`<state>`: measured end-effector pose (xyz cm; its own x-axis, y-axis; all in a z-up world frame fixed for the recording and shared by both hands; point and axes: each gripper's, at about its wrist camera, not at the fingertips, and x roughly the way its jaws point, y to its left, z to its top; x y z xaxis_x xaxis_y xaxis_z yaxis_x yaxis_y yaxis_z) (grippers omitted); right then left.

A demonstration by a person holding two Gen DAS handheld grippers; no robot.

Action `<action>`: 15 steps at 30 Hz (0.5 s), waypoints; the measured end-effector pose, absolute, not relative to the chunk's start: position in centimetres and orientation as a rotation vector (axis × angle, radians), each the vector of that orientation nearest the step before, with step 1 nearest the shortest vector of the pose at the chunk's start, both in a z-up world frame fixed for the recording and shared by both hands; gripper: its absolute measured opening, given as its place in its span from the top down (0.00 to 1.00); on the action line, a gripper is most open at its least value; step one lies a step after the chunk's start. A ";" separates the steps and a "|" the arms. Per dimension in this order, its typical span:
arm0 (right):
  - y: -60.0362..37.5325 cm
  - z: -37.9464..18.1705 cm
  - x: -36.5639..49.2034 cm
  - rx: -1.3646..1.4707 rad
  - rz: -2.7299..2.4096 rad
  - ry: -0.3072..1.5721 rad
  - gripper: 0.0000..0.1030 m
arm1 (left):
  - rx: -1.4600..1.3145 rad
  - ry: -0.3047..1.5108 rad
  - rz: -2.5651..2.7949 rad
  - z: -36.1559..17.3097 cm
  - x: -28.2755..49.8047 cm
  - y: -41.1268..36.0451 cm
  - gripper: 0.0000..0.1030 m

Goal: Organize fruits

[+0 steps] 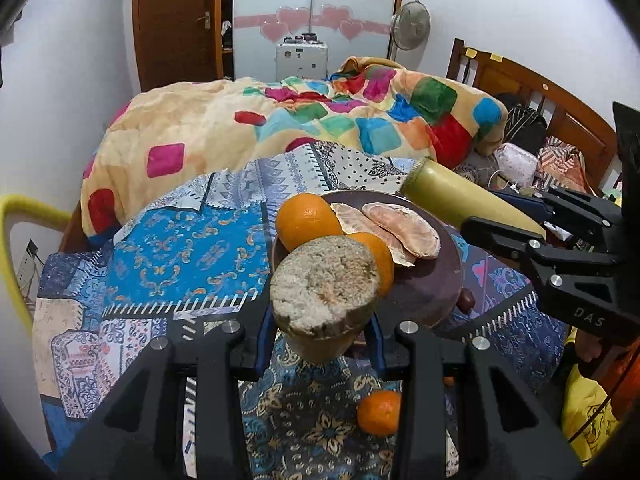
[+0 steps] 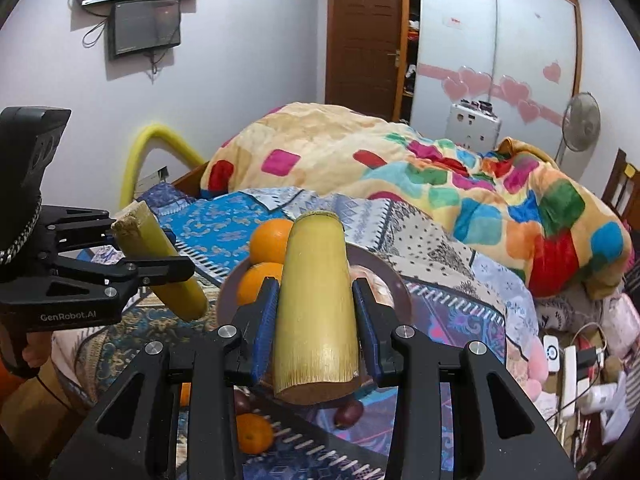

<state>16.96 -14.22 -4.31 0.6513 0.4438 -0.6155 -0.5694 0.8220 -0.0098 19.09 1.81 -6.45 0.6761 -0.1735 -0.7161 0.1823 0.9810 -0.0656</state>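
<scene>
On the patterned bed (image 1: pixel 168 240), my left tongs (image 1: pixel 320 328) and right tongs (image 2: pixel 316 320) each clamp a stiff, smooth sugarcane piece (image 2: pixel 316 300) mid-length; I judge them slippery.

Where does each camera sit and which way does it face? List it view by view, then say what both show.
Left wrist: on the left gripper, facing the bed; shows its fingers clamping a sugarcane piece, plus the right gripper.
Right wrist: on the right gripper, facing the bed and wardrobe; shows its fingers on a second sugarcane piece, plus the left gripper.
Shared: plate, oranges.
</scene>
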 end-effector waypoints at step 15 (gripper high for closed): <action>-15.6 -7.7 20.0 -0.156 0.543 0.697 0.66 | 0.022 0.845 -0.168 -7.6 24.0 1.7 0.63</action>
